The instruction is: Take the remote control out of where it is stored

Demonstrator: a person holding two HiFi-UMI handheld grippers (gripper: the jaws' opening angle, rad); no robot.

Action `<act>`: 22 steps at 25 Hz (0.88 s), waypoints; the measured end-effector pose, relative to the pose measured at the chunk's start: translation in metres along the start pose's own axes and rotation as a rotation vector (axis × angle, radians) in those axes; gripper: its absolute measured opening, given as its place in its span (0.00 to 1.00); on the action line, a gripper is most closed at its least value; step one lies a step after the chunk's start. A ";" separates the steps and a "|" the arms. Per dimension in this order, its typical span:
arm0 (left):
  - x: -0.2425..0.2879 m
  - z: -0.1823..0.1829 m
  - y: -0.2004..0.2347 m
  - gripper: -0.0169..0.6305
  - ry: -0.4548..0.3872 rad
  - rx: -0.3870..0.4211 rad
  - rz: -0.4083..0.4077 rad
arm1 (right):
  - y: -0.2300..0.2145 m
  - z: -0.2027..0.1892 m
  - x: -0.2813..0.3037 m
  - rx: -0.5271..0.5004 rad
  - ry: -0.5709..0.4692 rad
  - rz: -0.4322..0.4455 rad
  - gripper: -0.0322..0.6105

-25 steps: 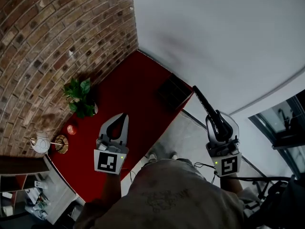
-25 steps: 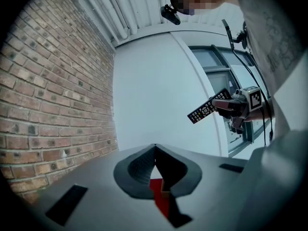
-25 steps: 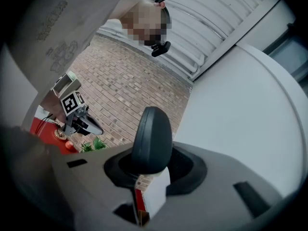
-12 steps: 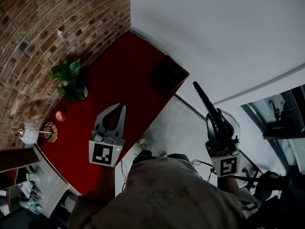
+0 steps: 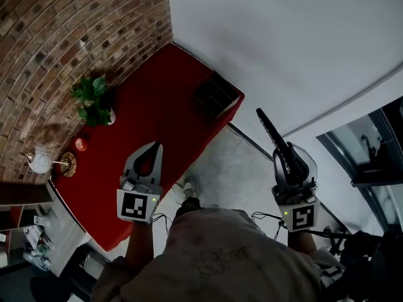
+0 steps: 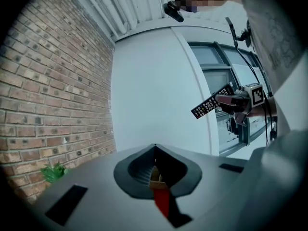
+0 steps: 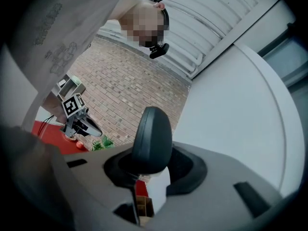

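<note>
Retrieval looks done: the right gripper (image 5: 290, 160) clamps the remote control (image 5: 271, 134) aloft, clear of the red table's (image 5: 157, 109) edge, the left gripper (image 5: 155, 148) is closed on nothing, and next comes only setting it down.

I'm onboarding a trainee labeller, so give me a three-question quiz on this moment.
1. True or false: the right gripper grips the remote control.
2. The left gripper is: A wide open; B shut and empty; C shut on the remote control.
3. Fill in: the potted plant stands on the ___ tabletop.
Key: 1 true; 2 B; 3 red.
</note>
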State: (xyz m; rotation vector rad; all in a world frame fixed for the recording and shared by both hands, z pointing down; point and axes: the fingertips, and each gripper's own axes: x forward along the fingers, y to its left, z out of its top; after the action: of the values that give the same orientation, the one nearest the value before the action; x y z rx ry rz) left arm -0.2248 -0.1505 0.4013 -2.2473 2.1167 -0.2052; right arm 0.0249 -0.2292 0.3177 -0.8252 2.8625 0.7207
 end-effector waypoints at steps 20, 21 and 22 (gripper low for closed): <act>-0.082 0.020 -0.121 0.02 0.052 0.096 0.118 | -0.020 -0.002 -0.134 0.095 -0.056 0.018 0.22; -0.087 0.021 -0.127 0.02 0.054 0.100 0.119 | -0.019 -0.001 -0.141 0.100 -0.059 0.018 0.22; -0.092 0.022 -0.133 0.02 0.057 0.104 0.120 | -0.018 0.002 -0.148 0.104 -0.063 0.017 0.22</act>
State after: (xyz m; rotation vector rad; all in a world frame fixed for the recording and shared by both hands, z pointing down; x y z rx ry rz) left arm -0.0957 -0.0519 0.3905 -2.0745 2.2049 -0.3689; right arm 0.1606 -0.1704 0.3379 -0.7517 2.8265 0.5821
